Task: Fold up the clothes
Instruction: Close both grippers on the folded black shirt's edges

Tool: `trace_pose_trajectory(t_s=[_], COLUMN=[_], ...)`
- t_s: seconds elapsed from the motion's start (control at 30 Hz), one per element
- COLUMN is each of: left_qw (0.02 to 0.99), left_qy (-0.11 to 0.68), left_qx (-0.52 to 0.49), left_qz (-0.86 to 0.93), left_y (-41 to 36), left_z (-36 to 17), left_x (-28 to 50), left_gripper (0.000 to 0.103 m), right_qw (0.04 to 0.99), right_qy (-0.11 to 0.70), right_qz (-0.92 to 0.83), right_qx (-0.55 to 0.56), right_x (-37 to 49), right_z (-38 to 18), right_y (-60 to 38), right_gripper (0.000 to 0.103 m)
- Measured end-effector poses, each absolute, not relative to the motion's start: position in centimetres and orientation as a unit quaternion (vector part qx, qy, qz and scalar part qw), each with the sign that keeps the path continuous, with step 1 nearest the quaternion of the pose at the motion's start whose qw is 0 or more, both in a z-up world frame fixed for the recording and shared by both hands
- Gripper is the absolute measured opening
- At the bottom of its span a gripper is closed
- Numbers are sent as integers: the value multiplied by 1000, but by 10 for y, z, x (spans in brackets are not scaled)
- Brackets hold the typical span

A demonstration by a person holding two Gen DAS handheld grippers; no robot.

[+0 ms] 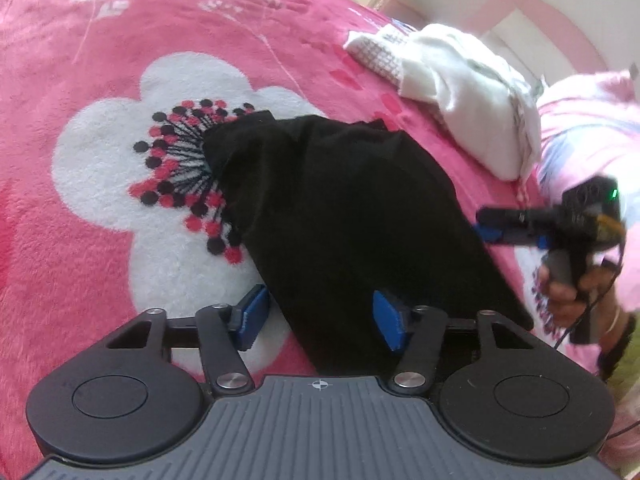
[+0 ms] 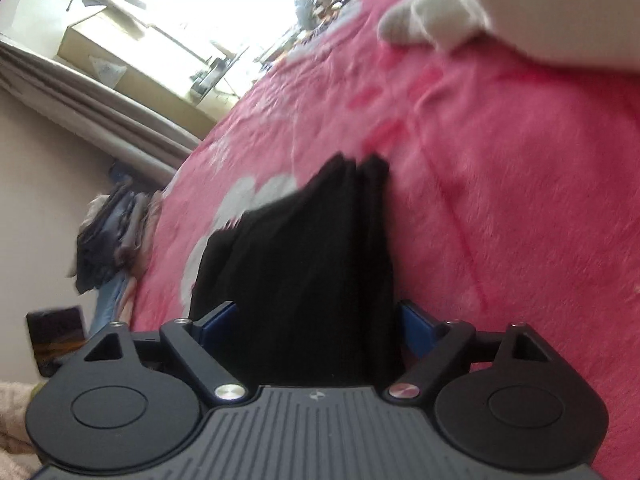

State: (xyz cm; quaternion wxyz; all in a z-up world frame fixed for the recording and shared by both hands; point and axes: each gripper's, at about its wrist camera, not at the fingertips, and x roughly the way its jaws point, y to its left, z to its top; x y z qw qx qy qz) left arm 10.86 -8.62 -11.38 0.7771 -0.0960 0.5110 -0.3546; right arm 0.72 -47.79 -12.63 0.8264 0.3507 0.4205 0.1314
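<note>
While crumpled black cloth garment (image 1: 340,208) lies unfolded on pink floral fleece blanket (image 1: 80,60), left gripper (image 1: 320,318) and right gripper (image 2: 316,326) straddle its near edge, jaws apart, not clamped. Folded white pile (image 1: 460,100) beyond garment.

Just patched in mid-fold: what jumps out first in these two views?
A black garment lies folded across the bright pink blanket, covering part of its big white flower print. Both tongs straddle its near edges, left tongs and right tongs, pads not yet pressing. A white pile of clothes sits beyond it.
</note>
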Motion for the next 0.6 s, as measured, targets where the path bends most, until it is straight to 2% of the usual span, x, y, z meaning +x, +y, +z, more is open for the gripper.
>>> trace_pose_trajectory(t_s=[0.33, 0.4, 0.53, 0.57, 0.6], left_qw=[764, 770, 782, 784, 785], left_qy=[518, 510, 498, 497, 496], left_qx=[-154, -149, -141, -143, -145], left_qz=[-353, -354, -347, -343, -341], left_y=[-99, -102, -106, -107, -107], left_z=[-125, -125, -125, -126, -126], left_x=[145, 147, 151, 153, 155], left_gripper=[55, 52, 36, 29, 26], right_qw=[794, 793, 792, 792, 791], right_qy=[390, 388, 390, 393, 396], right_qz=[195, 206, 231, 239, 247], right_qx=[424, 423, 410, 402, 395], right_x=[63, 76, 101, 104, 108], right_z=[-148, -149, -151, -150, -149], right_y=[-497, -496, -490, -487, -484], right_gripper=[84, 79, 68, 64, 55])
